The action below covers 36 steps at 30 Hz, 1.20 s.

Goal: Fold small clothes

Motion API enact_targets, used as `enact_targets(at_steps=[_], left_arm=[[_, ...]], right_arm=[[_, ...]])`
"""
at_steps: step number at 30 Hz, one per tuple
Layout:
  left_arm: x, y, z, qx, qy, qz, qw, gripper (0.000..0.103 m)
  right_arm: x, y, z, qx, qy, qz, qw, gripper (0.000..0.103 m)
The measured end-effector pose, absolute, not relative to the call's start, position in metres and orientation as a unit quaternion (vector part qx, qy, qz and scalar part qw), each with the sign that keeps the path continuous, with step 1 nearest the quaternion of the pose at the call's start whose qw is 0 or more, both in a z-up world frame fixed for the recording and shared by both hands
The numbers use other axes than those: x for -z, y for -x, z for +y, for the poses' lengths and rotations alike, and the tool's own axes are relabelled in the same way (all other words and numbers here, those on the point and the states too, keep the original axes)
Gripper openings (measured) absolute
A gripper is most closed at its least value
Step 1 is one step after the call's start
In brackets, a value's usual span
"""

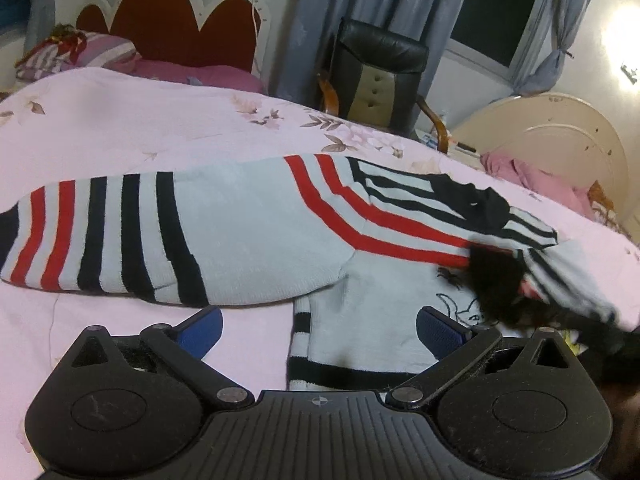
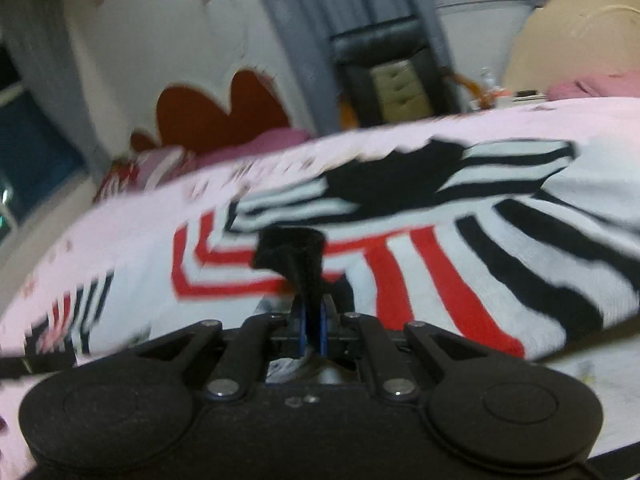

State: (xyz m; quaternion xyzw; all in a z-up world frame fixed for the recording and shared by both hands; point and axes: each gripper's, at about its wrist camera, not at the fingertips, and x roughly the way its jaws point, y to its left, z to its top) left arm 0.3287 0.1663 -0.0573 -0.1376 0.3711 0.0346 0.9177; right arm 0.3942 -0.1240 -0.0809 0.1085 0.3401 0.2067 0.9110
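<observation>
left gripper (image 1: 320, 330) hangs spread over the striped sweater (image 1: 248, 224) on the pink bedspread (image 1: 120, 120); only the right view shows the right gripper (image 2: 313, 320) pinching its black cuff (image 2: 290, 250).

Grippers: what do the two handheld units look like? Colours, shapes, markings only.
Both match. Left gripper: matte black plastic body, ribbed centre panel with a small crosshair mark, two round lobes with disc caps, black linkage bars on silver pivot pins, blue textured pads. Right gripper: same black lobes, linkages and silver pins, blue pad edges. No cables or sleeves visible.
</observation>
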Motion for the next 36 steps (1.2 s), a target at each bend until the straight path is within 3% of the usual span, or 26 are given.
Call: enact_targets(at_steps=[2,4,6,8,9,11,20,21,23,29,36], left_arm=[[0.058,-0.332,0.169,-0.025,0.148,0.372,0.916,0.103],[0.058,-0.336,0.169,-0.008,0.166,0.37,0.914,0.103],[0.059,-0.343,0.163,0.017,0.187,0.369,0.91,0.102],[0.062,-0.354,0.153,0.048,0.207,0.37,0.905,0.099],[0.064,-0.36,0.147,0.065,0.218,0.371,0.9,0.079],[0.074,-0.377,0.133,0.1,0.249,0.388,0.882,0.065],[0.116,-0.427,0.08,0.142,0.297,0.416,0.847,0.065],[0.116,-0.432,0.077,0.146,0.292,0.414,0.849,0.053],[0.116,-0.442,0.071,0.157,0.288,0.42,0.846,0.004],[0.1,-0.452,0.077,0.152,0.266,0.397,0.865,0.004],[0.085,-0.456,0.091,0.145,0.254,0.383,0.876,0.004]], right_arm=[[0.092,-0.388,-0.108,-0.209,-0.081,0.35,0.91,0.013],[0.09,-0.38,-0.102,-0.214,-0.072,0.334,0.915,0.027],[0.084,-0.368,-0.107,-0.221,-0.075,0.318,0.919,0.047],[0.075,-0.353,-0.114,-0.217,-0.071,0.298,0.927,0.047],[0.07,-0.348,-0.121,-0.213,-0.076,0.289,0.93,0.047],[0.06,-0.337,-0.142,-0.194,-0.095,0.277,0.936,0.047],[0.06,-0.316,-0.272,-0.079,-0.305,0.265,0.911,0.051],[0.064,-0.315,-0.289,-0.067,-0.335,0.261,0.903,0.051],[0.076,-0.317,-0.319,-0.049,-0.402,0.252,0.879,0.052],[0.122,-0.339,-0.368,-0.037,-0.563,0.239,0.79,0.052],[0.143,-0.36,-0.376,-0.049,-0.631,0.228,0.74,0.05]])
